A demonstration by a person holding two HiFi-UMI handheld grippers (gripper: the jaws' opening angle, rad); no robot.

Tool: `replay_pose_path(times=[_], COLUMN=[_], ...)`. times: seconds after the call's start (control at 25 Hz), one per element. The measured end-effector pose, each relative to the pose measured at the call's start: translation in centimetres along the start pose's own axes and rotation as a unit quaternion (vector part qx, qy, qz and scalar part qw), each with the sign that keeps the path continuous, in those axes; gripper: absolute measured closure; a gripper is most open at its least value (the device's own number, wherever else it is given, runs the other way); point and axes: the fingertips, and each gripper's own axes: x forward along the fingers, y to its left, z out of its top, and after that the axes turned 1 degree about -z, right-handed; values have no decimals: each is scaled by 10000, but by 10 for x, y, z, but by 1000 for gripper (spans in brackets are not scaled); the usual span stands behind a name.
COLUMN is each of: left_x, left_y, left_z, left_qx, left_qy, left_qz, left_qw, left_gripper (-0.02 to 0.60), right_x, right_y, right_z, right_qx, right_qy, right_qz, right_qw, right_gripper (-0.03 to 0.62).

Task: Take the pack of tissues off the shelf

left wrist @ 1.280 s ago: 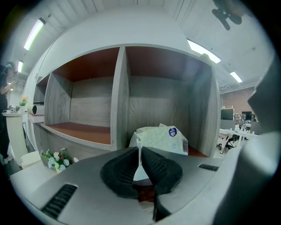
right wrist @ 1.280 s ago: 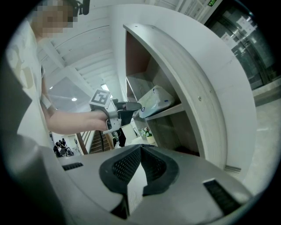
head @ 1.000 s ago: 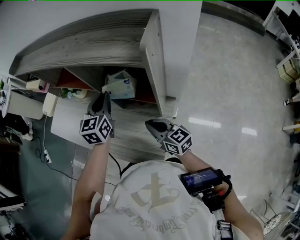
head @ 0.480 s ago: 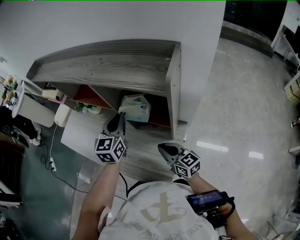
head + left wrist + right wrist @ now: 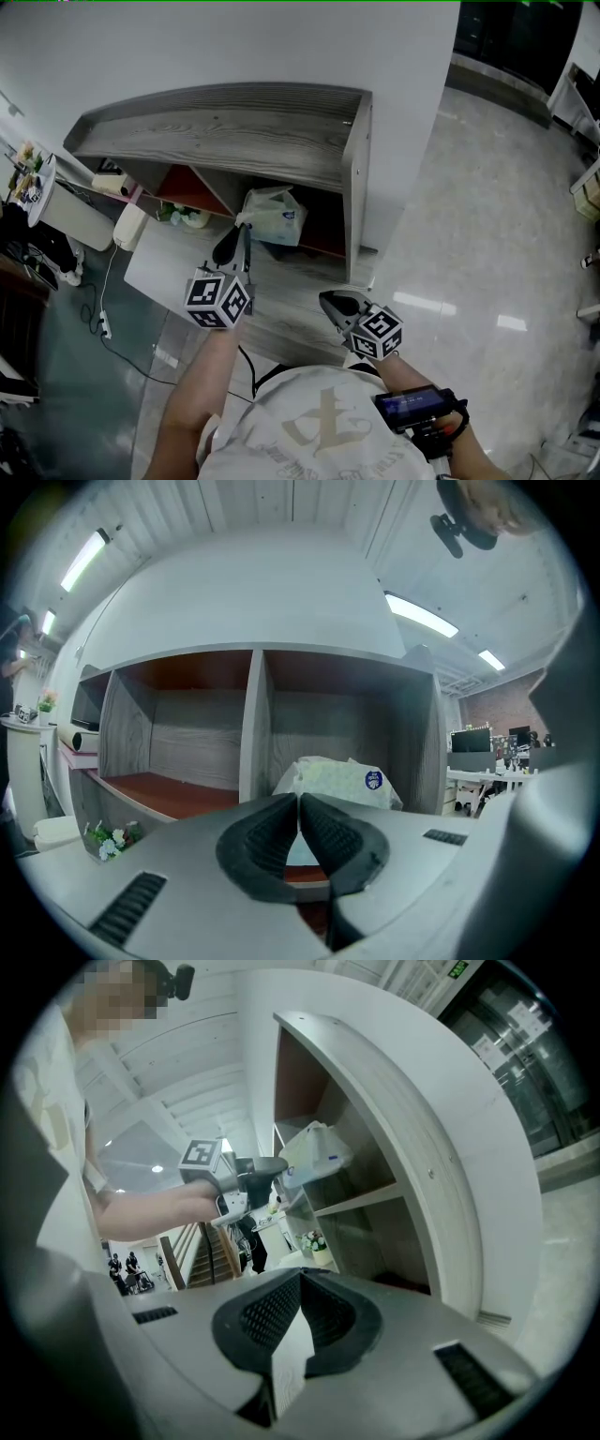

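- Your left tongs (image 5: 246, 225) are pressed together, tip to tip, on a thin edge of the wrapper of the pack of tissues (image 5: 277, 214).
- In the left gripper view, the left tongs (image 5: 299, 799) meet right in front of the pack of tissues (image 5: 342, 778). It is pale and has a round blue sticker (image 5: 374, 779) on its face.
- The pack sits at the mouth of the right-hand compartment of the shelf (image 5: 234, 122), just right of the upright divider (image 5: 253, 724).
- The left tongs hide the pack's underside, so you cannot tell whether it rests on the board.
- From your right gripper view, the pack of tissues (image 5: 314, 1157) is tilted at the tip of the left tongs (image 5: 279, 1174), in front of the shelf (image 5: 375, 1101).
- Your right tongs (image 5: 323, 297) are pressed together on nothing. They hang low and well apart from the pack, over the grey wooden surface (image 5: 291, 286).
- In their own view, the right tongs (image 5: 300, 1277) touch at the tips, with only a bare gap behind them.
- The left compartment shows a reddish board (image 5: 159, 794).
- 1 small bunch of flowers (image 5: 108, 839) stands on the white surface beside the shelf.
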Motion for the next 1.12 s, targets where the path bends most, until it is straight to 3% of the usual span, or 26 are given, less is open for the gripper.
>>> replay_pose_path(times=[0.36,1.12], left_x=[-27,-103], left_y=[3,44], left_z=[16,-22], left_qx=[-80,-457], left_qy=[-199,-103], left_qz=[-37,341], left_qw=[9998,9983], left_gripper=[557,557], right_x=[7,28], right_y=[19,61], right_z=[-5,-22], right_qx=[-105,-172], right_qy=[105,369], right_qz=[139,260], right_qw=[9998,9988], right_gripper=[589,589])
